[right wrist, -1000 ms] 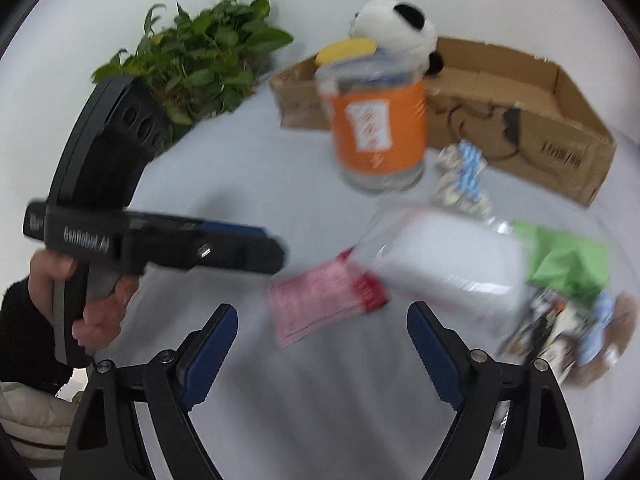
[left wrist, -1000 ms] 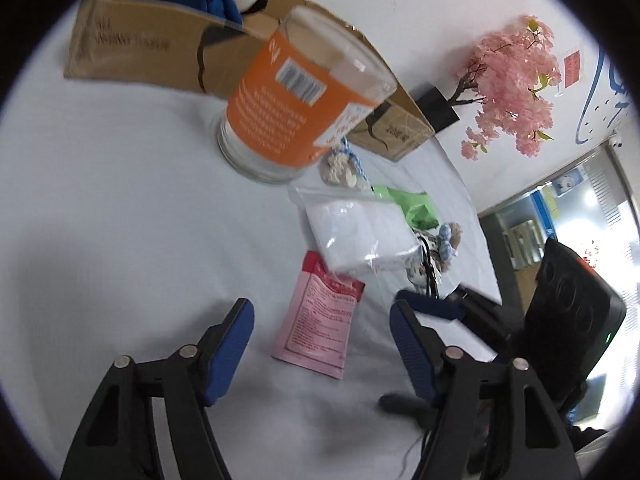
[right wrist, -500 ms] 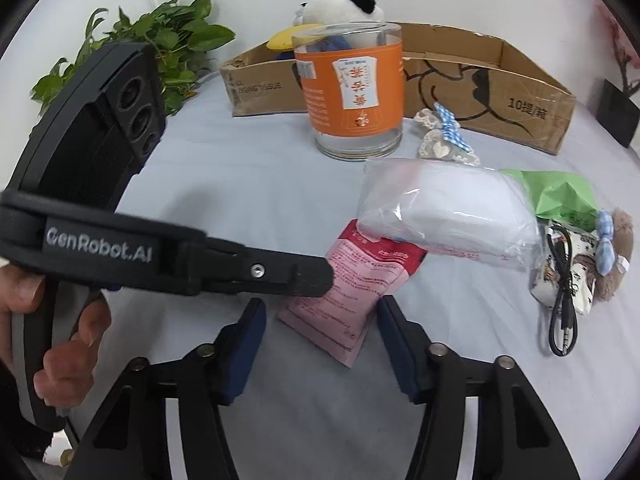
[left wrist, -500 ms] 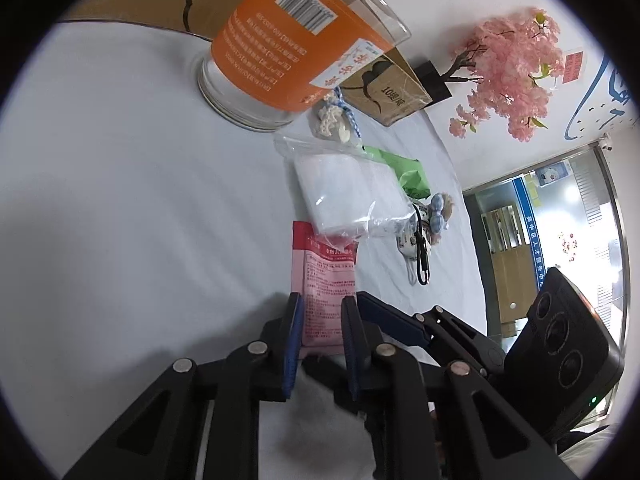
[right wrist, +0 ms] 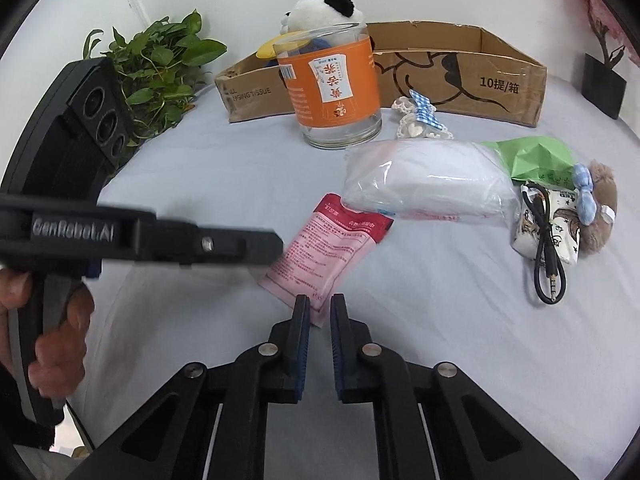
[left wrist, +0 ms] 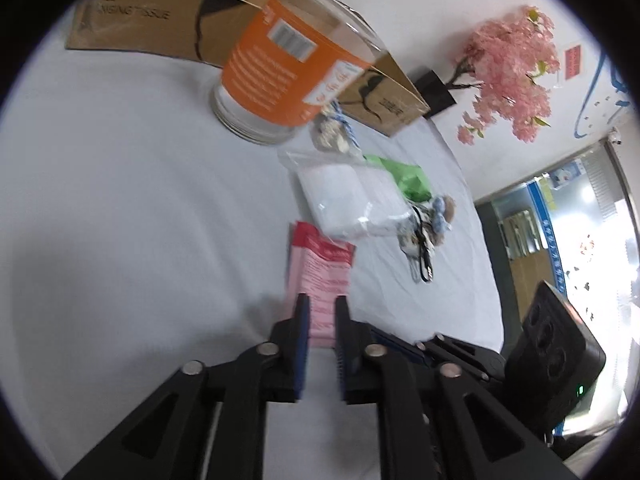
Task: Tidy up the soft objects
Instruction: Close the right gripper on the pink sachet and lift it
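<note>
A pink sachet (right wrist: 328,244) lies flat on the white table, also in the left wrist view (left wrist: 320,276). My left gripper (left wrist: 321,312) hovers at its near end, jaws nearly closed with a narrow gap. My right gripper (right wrist: 319,310) is nearly closed the same way at the sachet's near corner. Neither is seen gripping it. A clear bag of white padding (right wrist: 428,178), a green packet (right wrist: 532,156), a small plush doll (right wrist: 592,208) and a lace bow (right wrist: 420,120) lie beyond. A panda plush (right wrist: 320,12) sits in the cardboard box (right wrist: 460,68).
A glass jar with an orange label (right wrist: 336,92) stands in front of the box. A black audio cable (right wrist: 548,256) lies on a printed pouch. A green plant (right wrist: 160,68) stands far left, a pink blossom tree (left wrist: 516,68) far right.
Both grippers have gone from wide open to nearly closed and have come in over the near end of the pink sachet.
</note>
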`<move>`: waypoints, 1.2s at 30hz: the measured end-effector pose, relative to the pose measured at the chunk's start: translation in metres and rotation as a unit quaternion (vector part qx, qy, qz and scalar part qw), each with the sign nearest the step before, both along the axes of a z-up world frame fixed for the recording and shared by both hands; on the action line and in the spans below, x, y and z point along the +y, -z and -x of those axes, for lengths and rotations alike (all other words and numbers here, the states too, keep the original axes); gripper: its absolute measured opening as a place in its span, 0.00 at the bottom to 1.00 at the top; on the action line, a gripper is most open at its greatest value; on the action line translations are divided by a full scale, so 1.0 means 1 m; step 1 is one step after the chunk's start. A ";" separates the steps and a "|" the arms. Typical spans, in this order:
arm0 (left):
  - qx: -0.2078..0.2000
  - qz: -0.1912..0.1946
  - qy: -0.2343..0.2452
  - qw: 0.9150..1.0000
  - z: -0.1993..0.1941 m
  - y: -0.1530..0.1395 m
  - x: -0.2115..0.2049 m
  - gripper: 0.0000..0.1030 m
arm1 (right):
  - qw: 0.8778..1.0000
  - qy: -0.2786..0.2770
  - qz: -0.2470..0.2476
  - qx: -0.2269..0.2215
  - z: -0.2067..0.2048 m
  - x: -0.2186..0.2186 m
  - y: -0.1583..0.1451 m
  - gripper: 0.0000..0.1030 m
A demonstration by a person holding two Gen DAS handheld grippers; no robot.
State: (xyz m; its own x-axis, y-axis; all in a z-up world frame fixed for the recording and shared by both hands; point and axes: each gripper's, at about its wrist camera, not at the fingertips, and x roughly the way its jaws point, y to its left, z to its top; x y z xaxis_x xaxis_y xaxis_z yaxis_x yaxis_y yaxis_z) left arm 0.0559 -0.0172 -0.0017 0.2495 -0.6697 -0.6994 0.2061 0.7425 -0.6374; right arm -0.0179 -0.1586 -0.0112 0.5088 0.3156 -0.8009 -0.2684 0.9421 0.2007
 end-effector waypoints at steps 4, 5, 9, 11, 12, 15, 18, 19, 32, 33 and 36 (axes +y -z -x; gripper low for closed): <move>0.015 0.014 -0.013 1.000 -0.014 0.005 0.000 0.55 | 0.999 -0.013 0.031 -0.011 0.003 0.015 -0.002 0.40; 0.025 0.030 -0.002 0.999 -0.017 0.008 -0.003 0.55 | 0.999 -0.011 0.035 -0.015 0.003 0.019 -0.002 0.51; 0.074 0.092 0.034 0.992 -0.022 0.020 -0.014 0.55 | 0.998 0.014 0.054 -0.020 0.002 0.027 0.002 0.67; 0.087 0.112 0.053 0.988 -0.018 0.022 -0.018 0.55 | 0.997 0.025 0.068 -0.026 0.004 0.027 0.002 0.67; 0.090 0.121 0.059 0.987 -0.016 0.023 -0.017 0.55 | 0.997 0.031 0.070 -0.026 0.004 0.024 0.002 0.67; 0.082 0.120 0.047 0.988 -0.011 0.019 -0.012 0.55 | 0.996 0.039 0.074 -0.026 0.003 0.021 0.002 0.67; 0.075 0.114 0.033 0.990 -0.009 0.016 -0.004 0.55 | 0.995 0.039 0.091 -0.030 -0.002 0.023 0.004 0.67; 0.073 0.112 0.030 0.991 -0.009 0.015 -0.002 0.55 | 0.994 0.039 0.100 -0.034 -0.003 0.026 0.005 0.65; 0.076 0.110 0.014 0.991 -0.014 0.020 0.001 0.55 | 0.998 0.021 0.048 -0.043 -0.003 0.016 -0.003 0.09; 0.073 0.106 0.019 0.992 -0.013 0.019 -0.002 0.55 | 0.998 0.018 0.039 -0.046 -0.001 0.014 -0.007 0.09; 0.064 0.088 0.026 0.994 -0.011 0.018 -0.010 0.47 | 0.998 0.017 0.041 -0.033 -0.002 0.011 -0.002 0.09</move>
